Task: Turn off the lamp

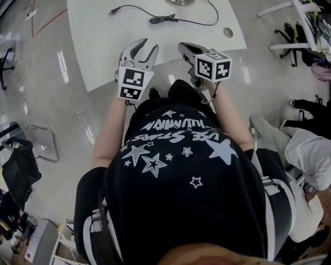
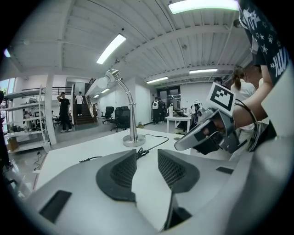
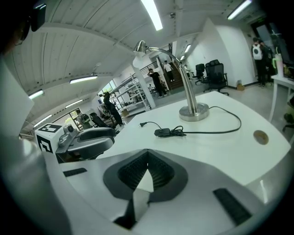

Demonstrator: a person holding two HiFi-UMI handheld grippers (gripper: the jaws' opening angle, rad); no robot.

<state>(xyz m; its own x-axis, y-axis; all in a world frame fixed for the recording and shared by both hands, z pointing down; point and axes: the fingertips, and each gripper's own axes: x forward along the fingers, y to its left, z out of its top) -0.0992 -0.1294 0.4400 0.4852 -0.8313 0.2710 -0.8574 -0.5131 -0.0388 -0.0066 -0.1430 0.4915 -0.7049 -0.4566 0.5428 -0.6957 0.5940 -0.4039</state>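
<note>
A silver gooseneck lamp stands at the far side of the white table (image 1: 103, 46), with its base (image 3: 194, 111) and head (image 3: 141, 56) in the right gripper view and its base (image 2: 133, 140) in the left gripper view. Its black cord carries an inline switch (image 1: 161, 19) (image 3: 165, 132) and ends in a plug (image 1: 111, 11) lying loose on the table. My left gripper (image 1: 142, 49) (image 2: 147, 158) hovers open at the table's near edge, empty. Beside it, my right gripper (image 1: 185, 49) (image 3: 147, 158) is shut on nothing. Both are well short of the switch.
A round cable hole (image 1: 227, 32) (image 3: 261, 136) sits in the table's right part. A metal chair frame (image 1: 41, 140) stands on the floor at left. Another person (image 1: 310, 150) sits at right, and office chairs and people stand in the background.
</note>
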